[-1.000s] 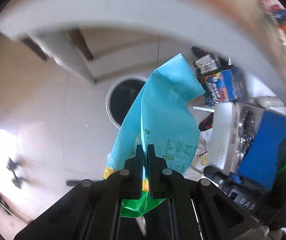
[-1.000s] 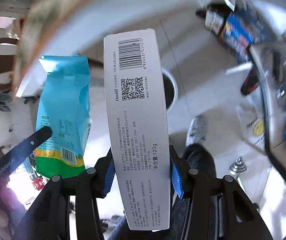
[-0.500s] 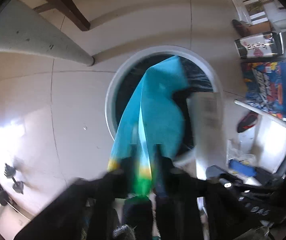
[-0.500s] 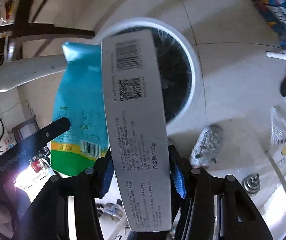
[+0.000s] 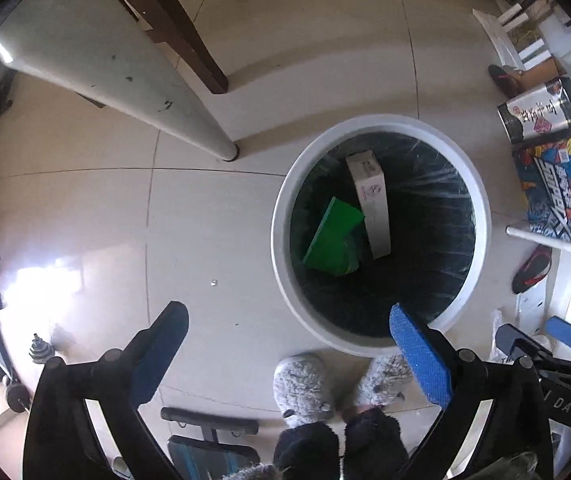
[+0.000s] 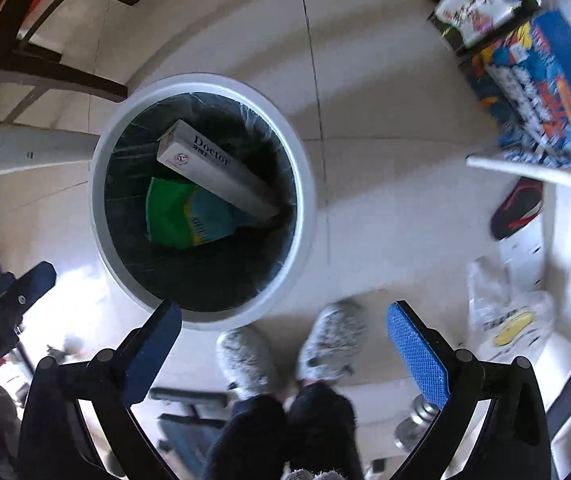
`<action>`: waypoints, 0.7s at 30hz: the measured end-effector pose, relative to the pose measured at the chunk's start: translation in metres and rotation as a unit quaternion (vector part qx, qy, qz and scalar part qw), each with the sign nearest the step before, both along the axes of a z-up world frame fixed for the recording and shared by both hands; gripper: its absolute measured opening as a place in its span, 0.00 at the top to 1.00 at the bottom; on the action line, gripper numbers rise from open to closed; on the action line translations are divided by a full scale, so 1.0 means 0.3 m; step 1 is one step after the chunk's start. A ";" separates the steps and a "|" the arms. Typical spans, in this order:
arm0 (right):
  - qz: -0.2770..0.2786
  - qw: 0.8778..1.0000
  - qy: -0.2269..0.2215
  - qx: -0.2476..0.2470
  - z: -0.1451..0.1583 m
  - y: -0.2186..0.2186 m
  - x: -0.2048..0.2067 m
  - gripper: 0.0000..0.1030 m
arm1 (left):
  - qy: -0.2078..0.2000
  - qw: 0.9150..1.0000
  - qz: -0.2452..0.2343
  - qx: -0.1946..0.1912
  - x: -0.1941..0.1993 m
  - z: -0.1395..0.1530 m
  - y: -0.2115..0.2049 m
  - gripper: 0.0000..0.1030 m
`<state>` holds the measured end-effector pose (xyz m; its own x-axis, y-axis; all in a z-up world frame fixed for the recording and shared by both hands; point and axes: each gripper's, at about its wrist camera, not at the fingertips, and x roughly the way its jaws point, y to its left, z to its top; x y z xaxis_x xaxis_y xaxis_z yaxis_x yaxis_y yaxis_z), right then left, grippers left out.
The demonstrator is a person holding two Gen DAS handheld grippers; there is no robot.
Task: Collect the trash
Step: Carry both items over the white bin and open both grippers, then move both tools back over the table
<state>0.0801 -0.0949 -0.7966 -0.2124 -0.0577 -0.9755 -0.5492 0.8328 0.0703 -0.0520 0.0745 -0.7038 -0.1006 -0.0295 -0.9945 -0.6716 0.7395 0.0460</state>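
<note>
— Left wrist view: what did the left tongs (image 5: 285, 344) hold?
— Nothing; jaws had just spread wide, like the right tongs (image 6: 283, 334).
— And the trash?
— White box (image 5: 369, 204) and green bag (image 5: 331, 242) lay inside the white bin (image 5: 281, 184).

One white bin (image 5: 281, 240) stands on the floor (image 5: 213, 216). Inside it lie two pieces of trash: one white box (image 5: 369, 196) and one green and blue bag (image 5: 333, 240). Two grey slippers (image 5: 303, 384) stand at its near rim. Two tools: left tool (image 5: 285, 340), right tool (image 6: 285, 336).
</note>
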 end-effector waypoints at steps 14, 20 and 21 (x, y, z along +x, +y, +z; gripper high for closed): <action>-0.005 0.999 -0.026 0.026 0.317 -0.044 -0.114 0.00 | -0.015 1.000 -0.013 0.015 -0.064 0.310 -0.080 0.00; 0.000 0.998 -0.054 0.037 0.577 -0.078 -0.134 0.00 | -0.028 0.999 -0.024 0.013 -0.098 0.538 -0.103 0.00; 0.000 0.998 -0.056 0.039 0.618 -0.082 -0.138 0.00 | -0.032 0.999 -0.027 0.013 -0.103 0.577 -0.110 0.00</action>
